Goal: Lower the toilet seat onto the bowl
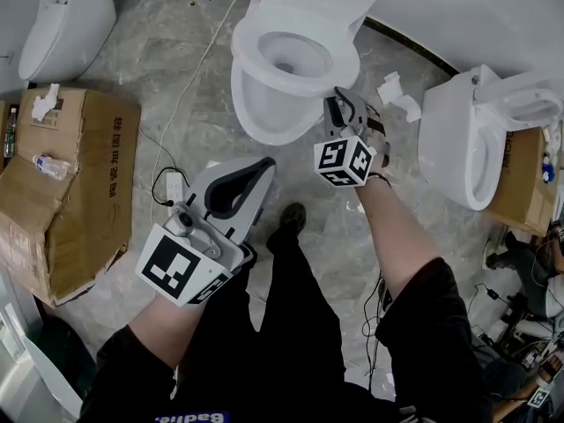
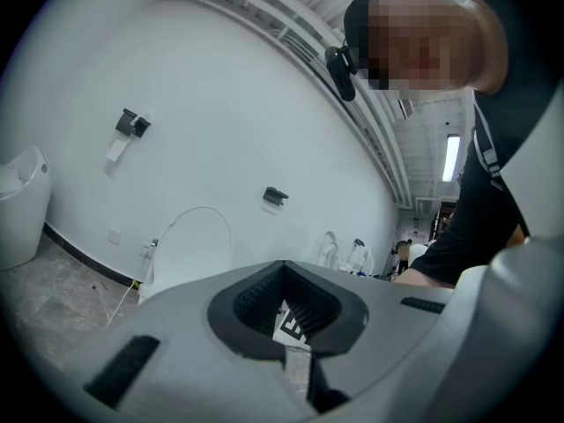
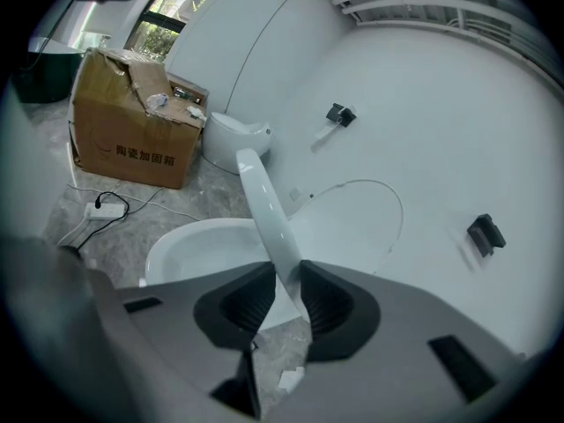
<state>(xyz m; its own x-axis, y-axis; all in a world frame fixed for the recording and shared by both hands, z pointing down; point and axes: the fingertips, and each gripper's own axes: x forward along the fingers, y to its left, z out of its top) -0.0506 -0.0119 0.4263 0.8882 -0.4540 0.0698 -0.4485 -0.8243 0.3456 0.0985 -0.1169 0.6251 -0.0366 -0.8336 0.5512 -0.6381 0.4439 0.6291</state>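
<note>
Snugly between the right gripper (image 3: 284,276) fingers (image 3: 324,304), the toilet seat (image 3: 263,203), edge-on.

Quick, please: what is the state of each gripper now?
Left gripper: closed, holding nothing.
Right gripper: closed on the toilet seat.

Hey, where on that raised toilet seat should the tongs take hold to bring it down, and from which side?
Grip the toilet seat at its free front edge, coming from the front of the bowl. It stands raised and edge-on there, so the thin flat rim slips between the right tongs, which pinch it at that spot.
</note>
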